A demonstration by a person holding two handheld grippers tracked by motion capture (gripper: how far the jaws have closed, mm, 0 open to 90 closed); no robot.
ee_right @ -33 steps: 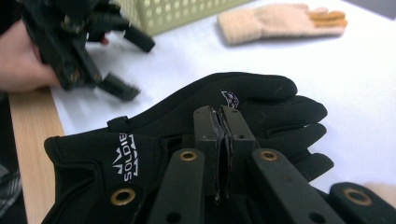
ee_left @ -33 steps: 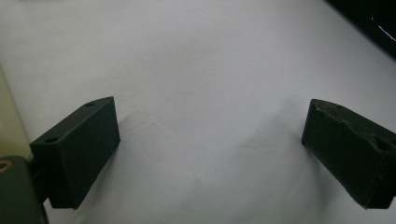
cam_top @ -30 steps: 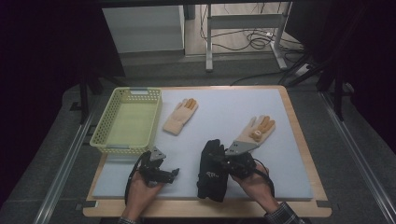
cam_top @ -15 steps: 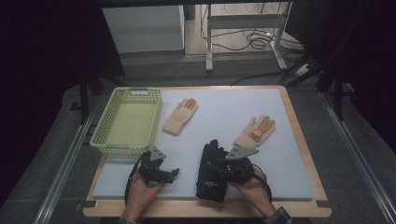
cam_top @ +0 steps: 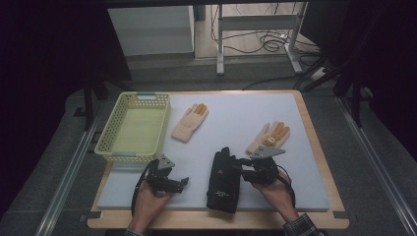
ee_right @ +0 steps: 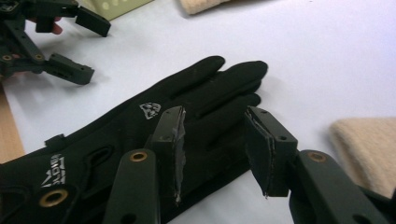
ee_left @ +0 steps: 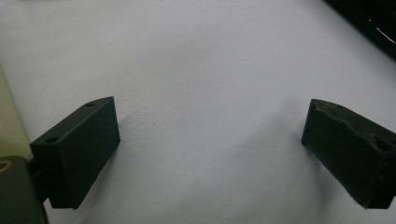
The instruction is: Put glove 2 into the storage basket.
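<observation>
Black glove point(cam_top: 223, 180): lies flat on the white surface point(cam_top: 305, 162) near its front edge, long axis running front to back, fingers pointing away from the person; cuff cut off in the right gripper view, and contact with the pads is hard to make out. Right hand-held gripper point(ee_right: 215, 149): jaws just been opening, part-spread over the glove's edge, apparently not pressing it. Left hand-held gripper point(ee_left: 210, 154): jaws wide apart over bare surface.

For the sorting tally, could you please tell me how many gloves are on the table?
3: a black glove near the front edge, a beige glove beside the basket, and another beige glove to the right. None seems hidden.
</observation>
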